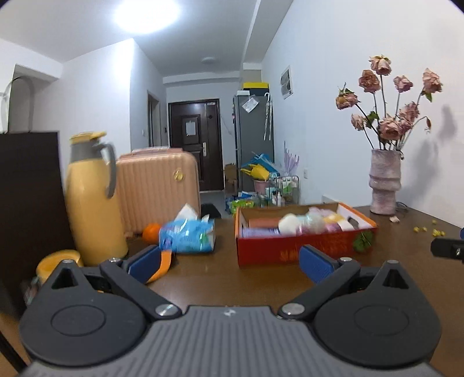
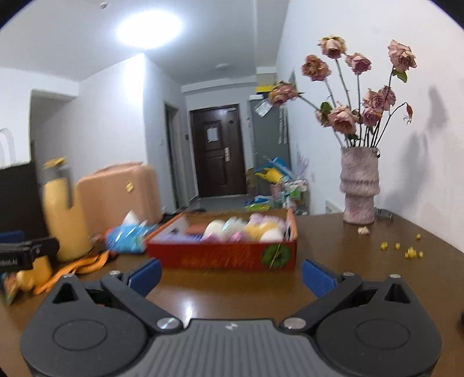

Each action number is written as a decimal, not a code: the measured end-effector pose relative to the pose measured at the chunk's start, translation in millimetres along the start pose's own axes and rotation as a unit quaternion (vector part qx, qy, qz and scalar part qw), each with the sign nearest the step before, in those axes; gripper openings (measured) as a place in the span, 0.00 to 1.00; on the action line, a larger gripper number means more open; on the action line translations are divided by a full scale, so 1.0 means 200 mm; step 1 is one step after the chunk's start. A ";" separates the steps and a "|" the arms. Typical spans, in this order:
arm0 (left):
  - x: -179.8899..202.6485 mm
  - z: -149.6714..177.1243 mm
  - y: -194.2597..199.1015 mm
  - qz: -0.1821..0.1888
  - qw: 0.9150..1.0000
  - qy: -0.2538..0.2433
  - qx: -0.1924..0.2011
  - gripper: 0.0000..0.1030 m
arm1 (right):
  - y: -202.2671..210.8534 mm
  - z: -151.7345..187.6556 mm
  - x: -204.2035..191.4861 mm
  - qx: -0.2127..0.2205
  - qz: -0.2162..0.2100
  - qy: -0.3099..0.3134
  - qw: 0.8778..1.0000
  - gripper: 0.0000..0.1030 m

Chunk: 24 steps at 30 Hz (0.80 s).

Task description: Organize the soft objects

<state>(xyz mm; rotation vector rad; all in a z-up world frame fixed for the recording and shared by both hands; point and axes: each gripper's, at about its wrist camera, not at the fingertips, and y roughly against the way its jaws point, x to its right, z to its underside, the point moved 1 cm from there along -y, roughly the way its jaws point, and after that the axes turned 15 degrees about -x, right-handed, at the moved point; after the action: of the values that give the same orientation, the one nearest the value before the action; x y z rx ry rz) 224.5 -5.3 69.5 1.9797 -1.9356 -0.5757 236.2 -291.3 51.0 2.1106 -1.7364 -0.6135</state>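
Left wrist view: left tool (image 1: 231, 262) gapes wide, empty, above the worktop (image 1: 208, 278); right tool (image 2: 232, 275) likewise, facing the red box (image 2: 223, 256) of soft objects (image 2: 246, 229)

White walls, bright ceiling light (image 1: 146, 13), dark door (image 1: 193, 142) down the hallway.

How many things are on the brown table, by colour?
Red: 1, the box of soft rolls
Yellow: 1, the flask
Blue: 1, the tissue pack
Orange: 1, the round fruit
Pink: 1, the vase
Total: 5 clear things; the blurred bits at the left edge are not counted.
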 end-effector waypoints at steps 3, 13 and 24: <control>-0.01 0.16 0.14 0.003 1.000 0.005 -0.005 1.00 | 0.16 0.15 -0.07 0.009 -0.001 0.024 1.000 1.00; 0.02 0.66 0.64 -0.008 0.999 -0.033 -0.011 1.00 | 0.65 0.66 -0.25 0.015 0.016 0.033 0.999 1.00; -0.05 0.74 0.80 -0.026 1.000 -0.012 0.005 1.00 | 0.78 0.80 -0.34 0.007 0.026 -0.013 1.000 1.00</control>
<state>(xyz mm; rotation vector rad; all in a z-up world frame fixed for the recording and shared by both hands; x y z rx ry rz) 12.4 6.6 19.5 2.0430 -1.9086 -0.6070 9.5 -252.9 2.9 2.0689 -1.8087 -0.6171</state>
